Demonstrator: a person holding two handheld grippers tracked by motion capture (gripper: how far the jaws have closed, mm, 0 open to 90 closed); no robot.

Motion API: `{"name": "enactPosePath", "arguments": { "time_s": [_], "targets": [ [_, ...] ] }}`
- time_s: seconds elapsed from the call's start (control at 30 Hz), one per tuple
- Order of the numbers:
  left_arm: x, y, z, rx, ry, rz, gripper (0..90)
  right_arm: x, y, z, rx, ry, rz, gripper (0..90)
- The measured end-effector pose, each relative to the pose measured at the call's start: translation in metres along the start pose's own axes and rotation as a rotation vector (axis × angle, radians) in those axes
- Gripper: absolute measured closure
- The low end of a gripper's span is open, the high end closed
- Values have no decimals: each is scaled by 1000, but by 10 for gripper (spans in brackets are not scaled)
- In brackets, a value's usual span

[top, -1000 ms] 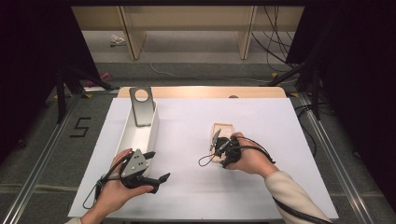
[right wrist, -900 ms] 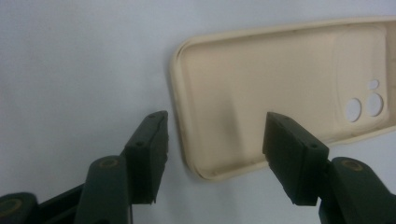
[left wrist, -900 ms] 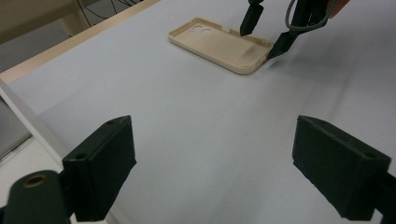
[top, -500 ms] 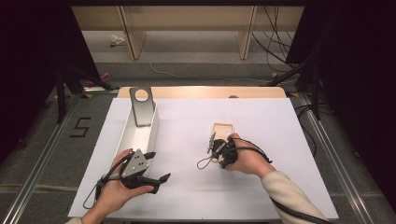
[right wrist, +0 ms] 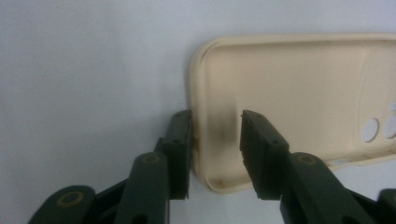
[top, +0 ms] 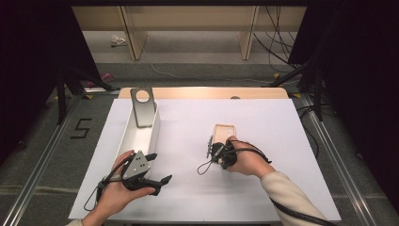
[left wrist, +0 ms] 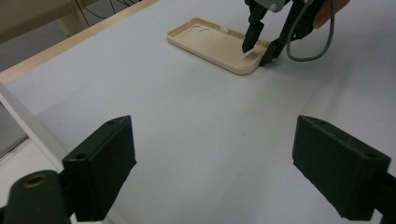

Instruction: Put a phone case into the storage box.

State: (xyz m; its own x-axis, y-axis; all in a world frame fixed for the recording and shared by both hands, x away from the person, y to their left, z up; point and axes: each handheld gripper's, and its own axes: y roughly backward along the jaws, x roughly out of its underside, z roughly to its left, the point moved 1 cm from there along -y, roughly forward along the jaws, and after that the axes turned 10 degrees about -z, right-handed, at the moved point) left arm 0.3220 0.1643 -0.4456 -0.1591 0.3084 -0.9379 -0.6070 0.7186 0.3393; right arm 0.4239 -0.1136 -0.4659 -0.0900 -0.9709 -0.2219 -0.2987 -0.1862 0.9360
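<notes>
The right tongs [right wrist: 215,154] had just been closing astride the near rim of the light, flexible beige plastic phone case [top: 224,133] on the bench, not yet clamped (left tongs [left wrist: 224,172] gaped idle).

The phone case [top: 224,133] is a cream-coloured shell lying flat on the white desk [top: 282,141], hollow side up, with its raised rim all round. Its round camera cut-outs sit at the far end. It rests right of the desk's middle, its near short rim standing between the right tongs' [right wrist: 215,140] two jaws.
</notes>
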Motion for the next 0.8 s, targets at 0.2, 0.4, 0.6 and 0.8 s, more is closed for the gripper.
{"name": "enactPosePath", "arguments": {
  "time_s": [0.2, 0.4, 0.6, 0.8],
  "targets": [
    [0, 0, 0, 1, -1, 1, 128, -2, 0, 4, -16, 25, 15, 744],
    [0, 0, -1, 4, 0, 2, 128, -2, -1, 6, -23, 46, 12, 806],
    [0, 0, -1, 4, -1, 1, 128, -2, -1, 7, -27, 55, 14, 835],
    [0, 0, -1, 4, 0, 1, 128, -2, 0, 8, -23, 60, 25, 844]
  ]
}}
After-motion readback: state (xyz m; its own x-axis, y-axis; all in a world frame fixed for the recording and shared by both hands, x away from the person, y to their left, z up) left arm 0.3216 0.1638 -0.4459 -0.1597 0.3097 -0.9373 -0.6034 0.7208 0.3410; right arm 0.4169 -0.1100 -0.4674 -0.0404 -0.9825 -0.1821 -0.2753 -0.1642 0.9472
